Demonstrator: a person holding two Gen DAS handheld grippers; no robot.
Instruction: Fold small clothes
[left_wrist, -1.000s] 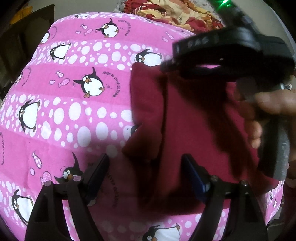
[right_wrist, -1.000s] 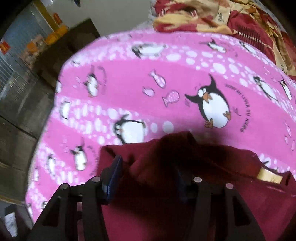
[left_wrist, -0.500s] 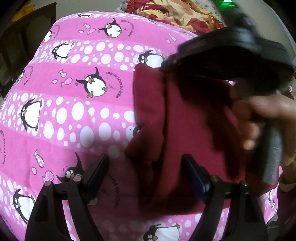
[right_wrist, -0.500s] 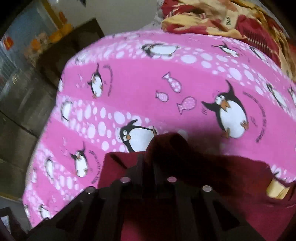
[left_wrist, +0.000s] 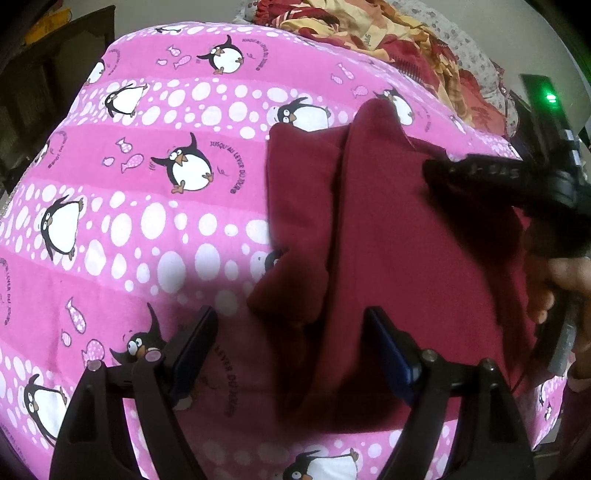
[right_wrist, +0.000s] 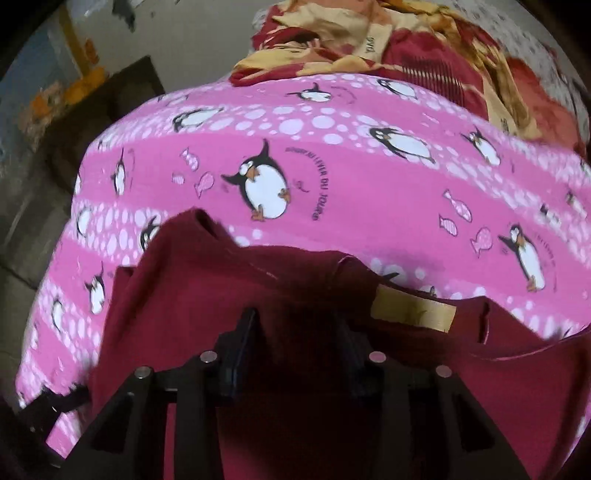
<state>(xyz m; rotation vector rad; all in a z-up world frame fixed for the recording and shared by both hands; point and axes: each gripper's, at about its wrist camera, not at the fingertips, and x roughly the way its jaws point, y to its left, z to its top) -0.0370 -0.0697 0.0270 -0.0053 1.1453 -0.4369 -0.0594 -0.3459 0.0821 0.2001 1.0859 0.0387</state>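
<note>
- Right gripper (right_wrist: 295, 332), low in its own view, is half lost in shadow; its jaws are opening, dark red cloth between them, contact hard to make out.
- The maroon garment (left_wrist: 388, 240), partly folded with a tan neck label (right_wrist: 413, 310), lies centre-right on the pink penguin blanket (left_wrist: 129, 221).
- Left gripper (left_wrist: 291, 343) hangs released at the bottom, its right finger over the cloth.
- A hand (left_wrist: 554, 288) is cut off at the right edge.
</note>
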